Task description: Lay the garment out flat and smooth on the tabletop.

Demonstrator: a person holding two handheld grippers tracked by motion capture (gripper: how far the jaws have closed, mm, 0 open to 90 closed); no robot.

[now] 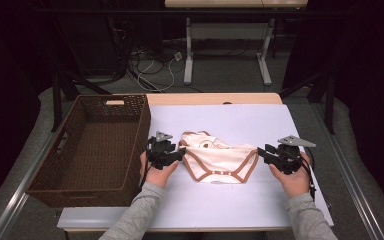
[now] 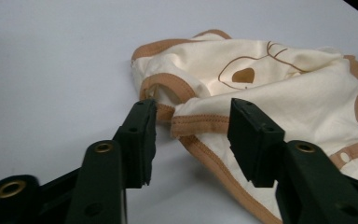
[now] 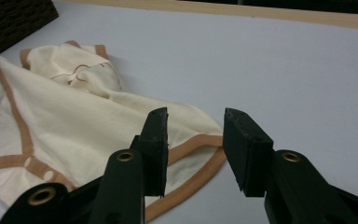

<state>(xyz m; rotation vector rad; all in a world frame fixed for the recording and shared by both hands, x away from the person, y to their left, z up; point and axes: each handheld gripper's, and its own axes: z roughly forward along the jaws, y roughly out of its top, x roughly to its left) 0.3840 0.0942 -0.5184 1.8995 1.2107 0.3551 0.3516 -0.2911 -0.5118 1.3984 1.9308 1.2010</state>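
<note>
Bodysuit (image 1: pixel 219 159) corners between, perhaps touching, both open jaws

Free white table surface (image 1: pixel 260 125) behind and in front of the cream bodysuit (image 1: pixel 219 157), also to its right. Wicker basket (image 1: pixel 100 145) just beside the left gripper (image 1: pixel 180 154) as a tall wall, blocking passage to the left. Open room around the right gripper (image 1: pixel 261 152), jaws apart at the garment's corner.

Soft cream cloth bodysuit (image 1: pixel 219 160) with tan ribbed trim lies on a smooth matt tabletop (image 1: pixel 240 120); beside it, a rough woven wicker basket (image 1: pixel 100 145); matt black plastic jaws.
</note>
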